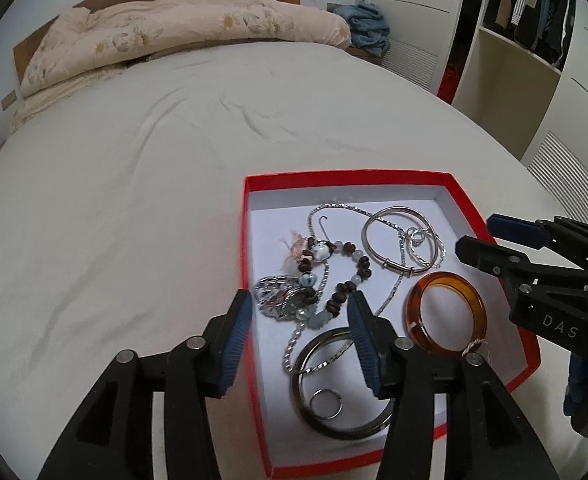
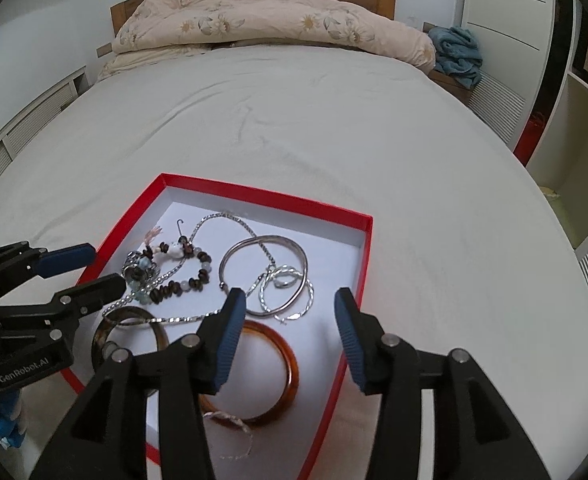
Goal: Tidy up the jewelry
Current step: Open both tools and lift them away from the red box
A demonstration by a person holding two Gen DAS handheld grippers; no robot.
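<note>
Red-walled box (image 1: 254, 276) rests on the bed sheet (image 1: 114, 208) and holds all jewelry. Left gripper (image 1: 299, 332): 2 fingers spread apart, holding nothing; the beaded bracelet (image 1: 345, 276) and dark bangle (image 1: 317, 412) lie between them. Right gripper (image 2: 290, 332): 2 fingers spread apart, holding nothing; the amber bangle (image 2: 282, 380) lies between and below them, the silver bangle (image 2: 254, 280) just ahead of the left finger (image 2: 230, 332).

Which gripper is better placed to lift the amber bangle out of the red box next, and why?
Right. The right gripper is open directly above the amber bangle; the left gripper hangs over the beaded bracelet.
</note>
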